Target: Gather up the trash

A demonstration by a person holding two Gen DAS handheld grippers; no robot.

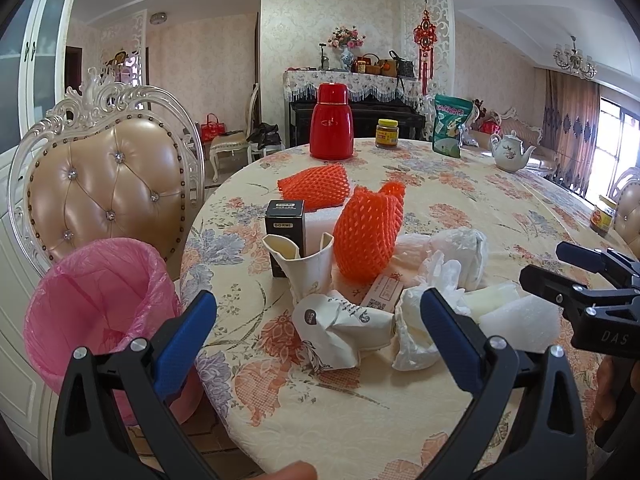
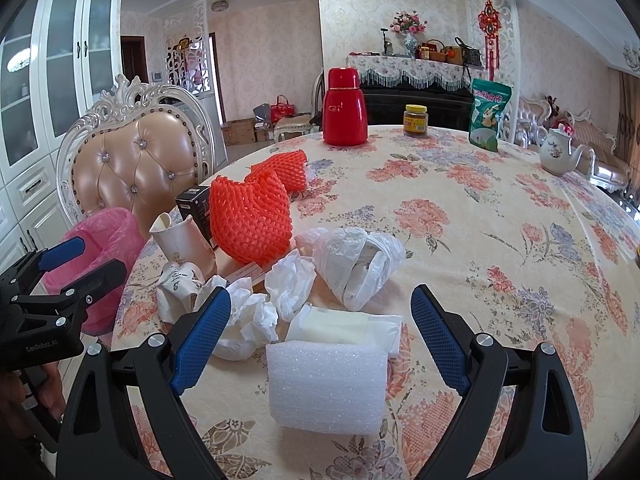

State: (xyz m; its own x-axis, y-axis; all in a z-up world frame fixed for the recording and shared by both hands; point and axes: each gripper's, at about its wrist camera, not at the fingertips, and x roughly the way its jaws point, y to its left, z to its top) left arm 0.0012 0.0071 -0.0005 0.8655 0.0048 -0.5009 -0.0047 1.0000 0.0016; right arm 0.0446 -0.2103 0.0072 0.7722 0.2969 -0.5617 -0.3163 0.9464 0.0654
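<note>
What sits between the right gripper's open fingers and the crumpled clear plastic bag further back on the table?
In the right wrist view, the right gripper frames a white foam block, with a flat white packet behind it, before the clear plastic bag.

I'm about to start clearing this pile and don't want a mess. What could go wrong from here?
1. The squashed paper cup stands upright beside the black box and the orange foam net; grabbing any one may topple the others.
2. The pink-lined bin sits off the table edge, so light tissue could drop to the floor.
3. Both open grippers, left and right, work close together and may collide.
</note>
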